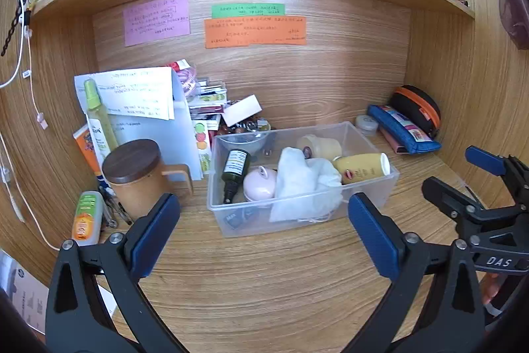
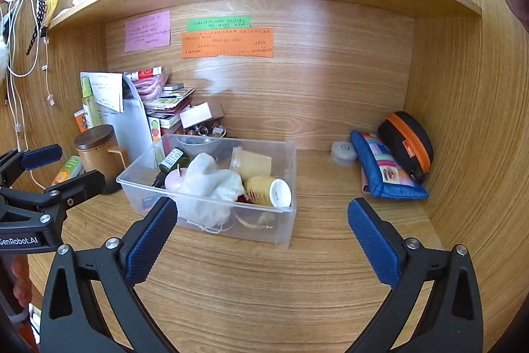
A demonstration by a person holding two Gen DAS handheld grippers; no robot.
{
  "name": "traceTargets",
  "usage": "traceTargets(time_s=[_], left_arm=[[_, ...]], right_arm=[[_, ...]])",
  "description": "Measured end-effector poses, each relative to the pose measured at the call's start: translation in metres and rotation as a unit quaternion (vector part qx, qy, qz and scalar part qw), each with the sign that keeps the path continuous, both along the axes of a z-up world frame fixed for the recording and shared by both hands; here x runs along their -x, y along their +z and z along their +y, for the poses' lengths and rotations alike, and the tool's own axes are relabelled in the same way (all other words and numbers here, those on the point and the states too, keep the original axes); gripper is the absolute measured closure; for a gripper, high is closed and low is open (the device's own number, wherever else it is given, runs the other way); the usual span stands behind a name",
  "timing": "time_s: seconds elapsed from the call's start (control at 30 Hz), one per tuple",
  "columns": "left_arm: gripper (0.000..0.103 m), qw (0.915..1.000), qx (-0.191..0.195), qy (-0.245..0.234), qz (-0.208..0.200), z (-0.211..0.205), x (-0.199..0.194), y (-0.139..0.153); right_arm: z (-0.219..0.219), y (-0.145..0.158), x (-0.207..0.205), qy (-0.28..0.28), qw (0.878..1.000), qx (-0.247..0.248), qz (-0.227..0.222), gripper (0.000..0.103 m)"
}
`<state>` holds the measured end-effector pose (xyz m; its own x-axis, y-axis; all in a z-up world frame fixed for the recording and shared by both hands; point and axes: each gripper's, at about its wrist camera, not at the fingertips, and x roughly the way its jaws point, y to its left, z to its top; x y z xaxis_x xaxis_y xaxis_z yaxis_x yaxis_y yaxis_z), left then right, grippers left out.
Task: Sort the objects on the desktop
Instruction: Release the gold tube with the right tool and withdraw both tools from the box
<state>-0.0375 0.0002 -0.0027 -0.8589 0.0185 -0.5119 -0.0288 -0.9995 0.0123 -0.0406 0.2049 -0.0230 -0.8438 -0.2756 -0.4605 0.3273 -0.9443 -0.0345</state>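
Observation:
A clear plastic bin (image 1: 373,197) (image 2: 284,220) stands mid-desk. It holds a dark green bottle (image 1: 235,172), a pink round case (image 1: 259,184), a white cloth pouch (image 1: 304,184) (image 2: 208,184) and yellow tubes (image 1: 362,167) (image 2: 266,189). My left gripper (image 1: 263,227) is open and empty in front of the bin. My right gripper (image 2: 261,230) is open and empty, just right of the left one; it also shows in the left wrist view (image 1: 459,169).
A wooden lidded mug (image 1: 135,176), an orange-green tube (image 1: 86,217), papers and a pile of small items (image 1: 211,105) fill the back left. A blue pouch (image 2: 386,171), a black-orange case (image 2: 406,144) and a small white jar (image 2: 344,153) lie back right.

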Motion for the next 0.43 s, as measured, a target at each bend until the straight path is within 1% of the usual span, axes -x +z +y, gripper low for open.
traceTargets(time_s=[0.17, 0.3, 0.43], left_arm=[[0.0, 1.0, -0.006, -0.005, -0.001, 0.0026, 0.0001, -0.0036], [0.0, 0.9997, -0.009, -0.021, 0.002, 0.0039, 0.0002, -0.0054], [0.0, 0.9998, -0.008, -0.02, 0.002, 0.0052, 0.0013, -0.0054]], right_arm=[[0.0011, -0.0018, 0.0022, -0.007, 1.0, -0.004, -0.005, 0.0], [0.0013, -0.0033, 0.0043, -0.009, 1.0, -0.002, -0.01, 0.0], [-0.0002, -0.0042, 0.0053, -0.007, 1.0, -0.004, -0.011, 0.0]])
